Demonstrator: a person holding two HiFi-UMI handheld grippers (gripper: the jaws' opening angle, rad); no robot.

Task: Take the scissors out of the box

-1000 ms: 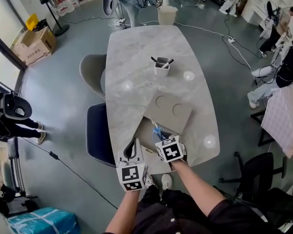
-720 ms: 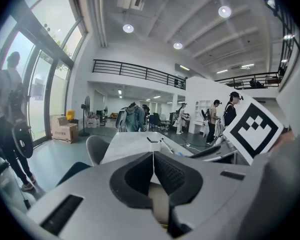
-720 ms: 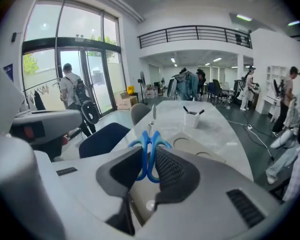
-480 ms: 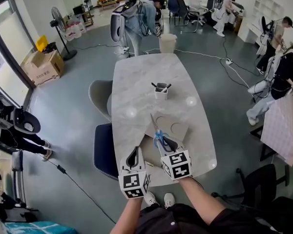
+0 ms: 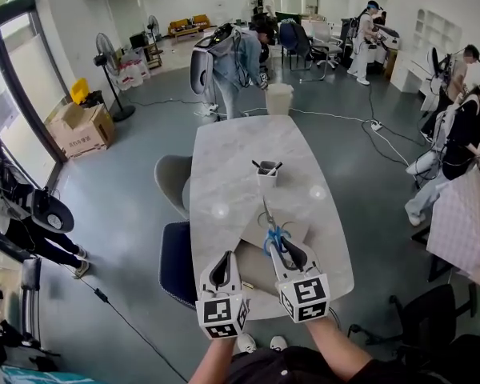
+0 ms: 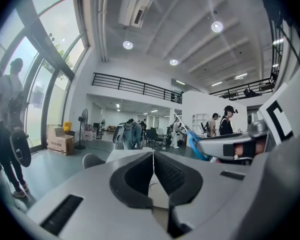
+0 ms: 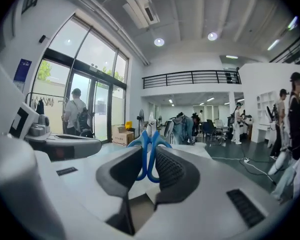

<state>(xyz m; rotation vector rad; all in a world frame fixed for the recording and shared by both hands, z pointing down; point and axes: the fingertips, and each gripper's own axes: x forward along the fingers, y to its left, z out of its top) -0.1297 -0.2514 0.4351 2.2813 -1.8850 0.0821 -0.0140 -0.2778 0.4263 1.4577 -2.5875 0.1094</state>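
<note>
My right tongs [image 5: 282, 245] grip the scissors [image 5: 268, 218] by the handles above the box [image 5: 256, 272]; probably light, stiff, slippery. My left tongs [image 5: 222, 258] are closed and empty.

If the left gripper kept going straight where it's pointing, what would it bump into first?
Probably the table, toward its far end. The left gripper aims almost level, tipped slightly down, and nothing else shows in that line. Depth is hard to judge.

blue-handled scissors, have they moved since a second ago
Yes. The blue-handled scissors, held in the right hand-held gripper, have lifted out of the grey cardboard box and show over its open lid.
</note>
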